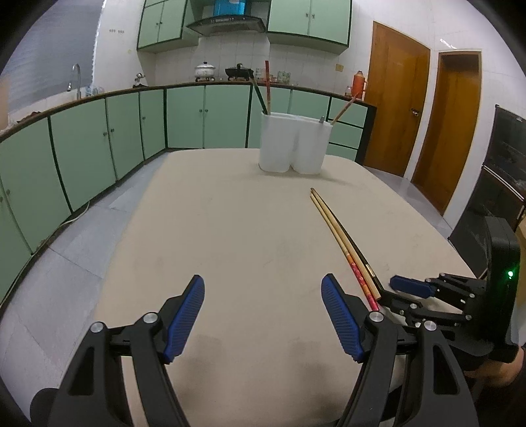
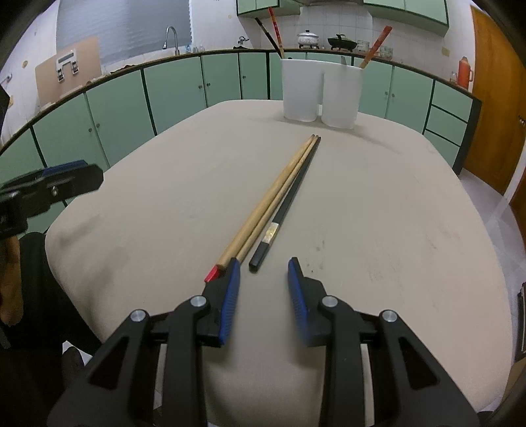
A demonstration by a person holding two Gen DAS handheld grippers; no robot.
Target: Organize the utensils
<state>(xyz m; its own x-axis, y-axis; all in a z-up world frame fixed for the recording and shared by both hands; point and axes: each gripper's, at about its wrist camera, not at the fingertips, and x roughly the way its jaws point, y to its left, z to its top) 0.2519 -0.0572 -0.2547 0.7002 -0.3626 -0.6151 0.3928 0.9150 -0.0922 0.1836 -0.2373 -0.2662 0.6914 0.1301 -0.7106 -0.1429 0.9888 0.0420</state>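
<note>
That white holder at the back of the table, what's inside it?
The white holder has two compartments. Two chopsticks stick out of one, one chopstick and a small metal tip out of the other. Its walls hide anything lower.

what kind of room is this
Most likely a home kitchen: green cabinets under a long counter, a sink tap, and pots on a stove below a range hood.

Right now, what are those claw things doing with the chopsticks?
A person holds a gripper in each hand to tidy chopsticks. Three chopsticks lie side by side on the table. The right gripper sits open by their near ends, holding nothing. The left gripper waits open. The white holder already has some.
</note>
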